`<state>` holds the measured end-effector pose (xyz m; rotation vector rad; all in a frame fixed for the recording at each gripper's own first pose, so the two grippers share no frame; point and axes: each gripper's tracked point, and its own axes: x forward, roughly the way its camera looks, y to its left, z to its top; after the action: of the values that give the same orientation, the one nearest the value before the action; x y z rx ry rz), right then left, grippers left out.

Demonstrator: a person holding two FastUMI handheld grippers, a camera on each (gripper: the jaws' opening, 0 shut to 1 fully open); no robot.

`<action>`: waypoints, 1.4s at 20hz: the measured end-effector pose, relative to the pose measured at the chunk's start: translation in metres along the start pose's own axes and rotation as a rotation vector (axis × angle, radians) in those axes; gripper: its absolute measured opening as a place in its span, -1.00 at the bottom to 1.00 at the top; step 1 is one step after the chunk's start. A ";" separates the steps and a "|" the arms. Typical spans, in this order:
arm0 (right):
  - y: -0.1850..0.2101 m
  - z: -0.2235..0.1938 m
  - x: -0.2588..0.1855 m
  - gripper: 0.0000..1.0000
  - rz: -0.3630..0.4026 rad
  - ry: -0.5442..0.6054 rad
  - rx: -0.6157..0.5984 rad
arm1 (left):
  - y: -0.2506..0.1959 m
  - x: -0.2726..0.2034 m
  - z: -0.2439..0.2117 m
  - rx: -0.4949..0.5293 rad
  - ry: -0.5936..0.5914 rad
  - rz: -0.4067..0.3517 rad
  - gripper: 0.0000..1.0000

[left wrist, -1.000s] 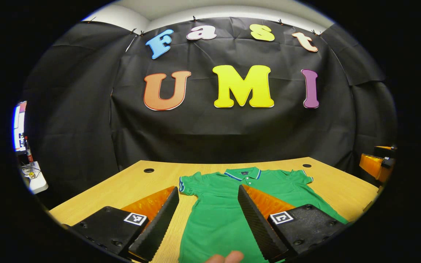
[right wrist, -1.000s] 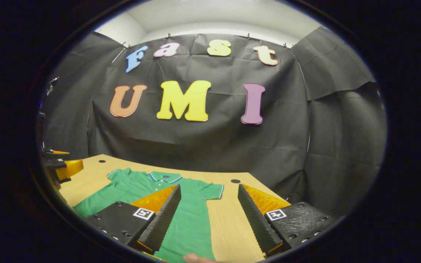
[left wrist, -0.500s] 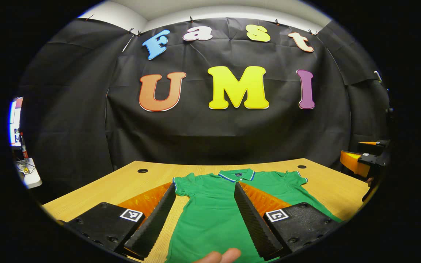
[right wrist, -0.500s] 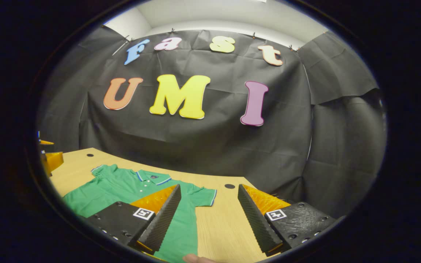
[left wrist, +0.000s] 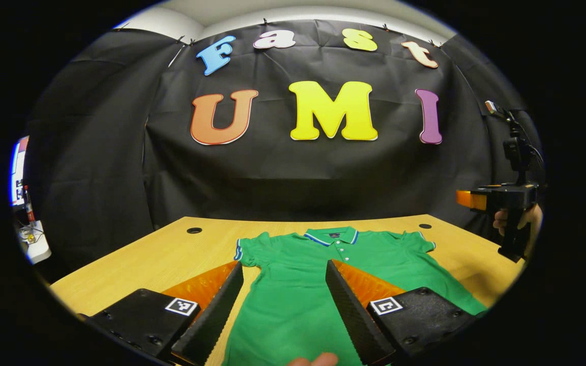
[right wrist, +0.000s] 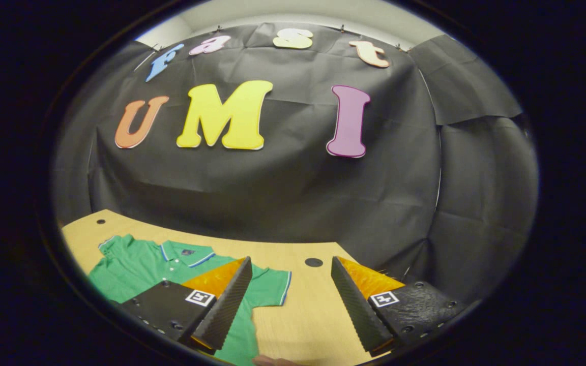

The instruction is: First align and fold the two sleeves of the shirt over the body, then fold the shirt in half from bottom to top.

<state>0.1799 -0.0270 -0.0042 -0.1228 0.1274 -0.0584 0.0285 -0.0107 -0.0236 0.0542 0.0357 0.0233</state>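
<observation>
A green polo shirt with a blue-trimmed collar lies flat and face up on the wooden table, both short sleeves spread out. My left gripper hovers open over the shirt's lower body, nothing between its fingers. In the right gripper view the shirt sits at the lower left, its right sleeve beside the near finger. My right gripper stands open above bare table past that sleeve. The right gripper, held by a hand, also shows at the far right of the left gripper view.
The table has small round holes near its back corners. Black cloth walls close in behind and to the sides. A fingertip shows at the bottom edge of the left gripper view.
My right gripper has swung rightward, so the shirt slid toward the left edge of its view. In the left gripper view the right gripper has risen at the far right.
</observation>
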 end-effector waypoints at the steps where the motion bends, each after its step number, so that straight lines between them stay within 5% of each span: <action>1: -0.004 -0.002 0.014 0.90 -0.017 0.010 -0.002 | 0.004 0.002 -0.002 0.000 0.004 0.009 1.00; 9: -0.041 -0.048 0.113 0.89 -0.114 0.181 0.031 | 0.008 0.013 -0.012 -0.078 0.016 -0.012 1.00; 19: 0.022 -0.140 0.160 0.86 0.038 0.495 0.148 | 0.003 0.014 -0.018 -0.091 0.039 -0.028 1.00; 26: 0.036 -0.150 0.164 0.41 0.078 0.518 0.134 | -0.005 0.010 -0.012 -0.075 0.017 -0.041 1.00; 28: 0.042 -0.149 0.162 -0.14 0.106 0.511 0.134 | -0.012 0.007 -0.008 -0.070 0.000 -0.062 1.00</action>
<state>0.3234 -0.0139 -0.1760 0.0361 0.6388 0.0092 0.0359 -0.0224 -0.0322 -0.0168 0.0362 -0.0373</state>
